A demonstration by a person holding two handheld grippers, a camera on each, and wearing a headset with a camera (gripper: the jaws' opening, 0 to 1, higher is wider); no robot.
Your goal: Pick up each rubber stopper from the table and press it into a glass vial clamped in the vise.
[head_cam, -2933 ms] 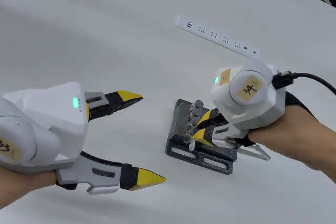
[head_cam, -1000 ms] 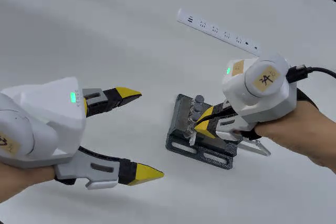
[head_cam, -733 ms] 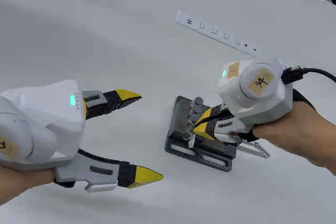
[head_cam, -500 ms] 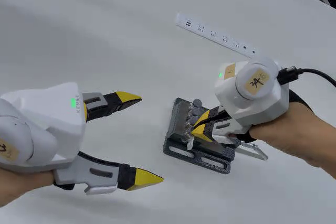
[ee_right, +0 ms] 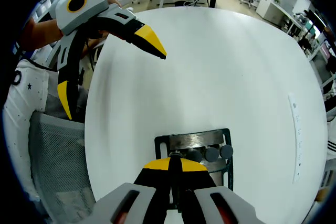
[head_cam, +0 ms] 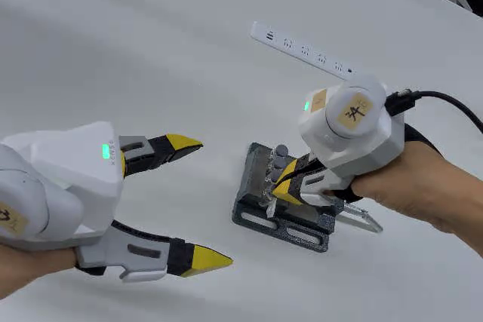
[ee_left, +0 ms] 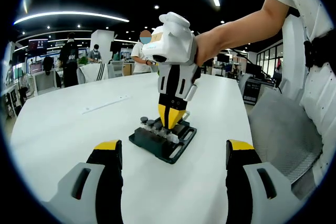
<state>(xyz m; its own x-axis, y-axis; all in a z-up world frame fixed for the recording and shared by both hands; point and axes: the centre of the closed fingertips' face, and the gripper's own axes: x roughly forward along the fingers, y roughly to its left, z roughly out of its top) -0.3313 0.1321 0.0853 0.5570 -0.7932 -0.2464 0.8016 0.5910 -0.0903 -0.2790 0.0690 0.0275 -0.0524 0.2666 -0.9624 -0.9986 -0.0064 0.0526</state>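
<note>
Rubber stoppers (head_cam: 278, 162), three grey ones in a row, sit atop glass vials (ee_left: 167, 134) held in the black vise (head_cam: 255, 218) on the white desk (head_cam: 151, 50), as the right claw (head_cam: 283, 188) bears down at the near end of that row. Its yellow-tipped jaws are pressed together, points down on the vise. Whether a fourth stopper lies under or between them cannot be told from the pictures. The left claw (head_cam: 198, 201) hangs spread wide above the desk, well apart from the vise and gripping nothing. A power strip (head_cam: 302, 49) lies farther back, and a black cable (head_cam: 445, 103) trails from the right claw's body.

The step in hand looks to be the seating of a stopper, and the hazards are those of force on glass. A push that comes in off the vial's axis could cock the stopper in the mouth, or chip or crack the rim. The claw's tips stand just beside the nearest seated stopper, so a sideways slip could knock it loose or lean its vial in the clamp. The vise appears to rest free on the smooth desk with nothing bracing it. A slanted push may skid or tip it, the more so with the left claw held clear. A tug from the cable could also pull the hand off line.
</note>
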